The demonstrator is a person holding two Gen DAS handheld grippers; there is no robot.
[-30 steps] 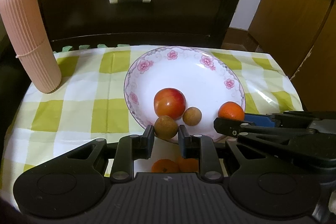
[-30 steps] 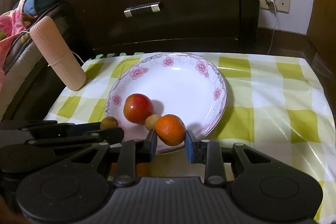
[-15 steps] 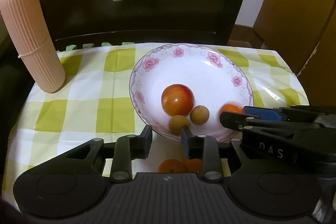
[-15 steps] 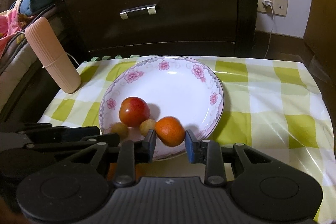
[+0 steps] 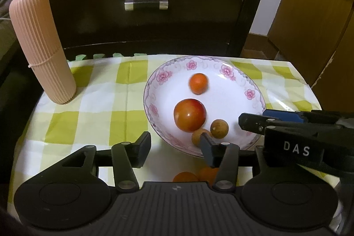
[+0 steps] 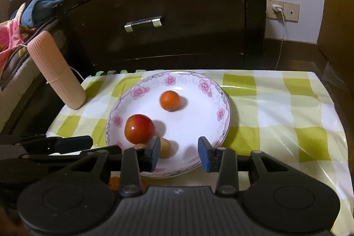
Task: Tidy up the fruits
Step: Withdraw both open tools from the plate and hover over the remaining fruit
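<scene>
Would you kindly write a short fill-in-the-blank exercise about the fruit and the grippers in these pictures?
1. The plate holds ____ fruits in all.
2. The fruit farthest from both grippers is the small ____ one.
3. The fingers of the right gripper are ____, with nothing held.
4. The ribbed pink tube stands on the ____ side of the plate.

Missing words: four; orange; open; left

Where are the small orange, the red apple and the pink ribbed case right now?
small orange (image 6: 169,100), right wrist view, centre of its skin, far part of the plate.
red apple (image 6: 139,128), right wrist view, middle of its front face.
pink ribbed case (image 5: 42,45), left wrist view, mid-height of its ribbed side.
</scene>
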